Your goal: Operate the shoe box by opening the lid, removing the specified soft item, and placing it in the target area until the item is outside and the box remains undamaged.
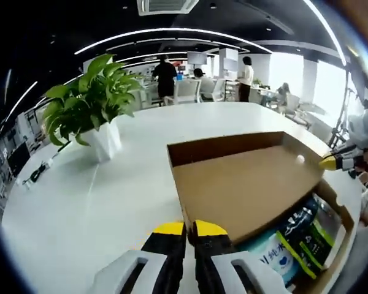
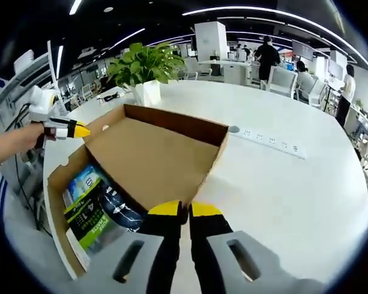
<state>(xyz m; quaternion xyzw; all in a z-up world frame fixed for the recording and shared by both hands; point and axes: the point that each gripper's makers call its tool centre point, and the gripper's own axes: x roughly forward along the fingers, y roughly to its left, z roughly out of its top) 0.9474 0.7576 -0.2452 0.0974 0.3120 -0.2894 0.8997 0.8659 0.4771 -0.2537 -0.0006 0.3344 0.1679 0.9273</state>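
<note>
Already my closed right gripper (image 2: 184, 209) pinches the raised lid (image 2: 153, 160) of the shoe box (image 2: 56, 184) at lower centre; soft packs (image 2: 97, 211) remain inside at lower left. My left gripper (image 1: 189, 228), jaws together, holds nothing. Removal and placement remain.

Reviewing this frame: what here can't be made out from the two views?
- Items inside the shoe box: the raised lid covers most of the packets in both views; their total count is unclear.
- Packet print: too small to read.
- Left gripper, right gripper: jaws together, but whether they pinch the lid edge is unclear.
</note>
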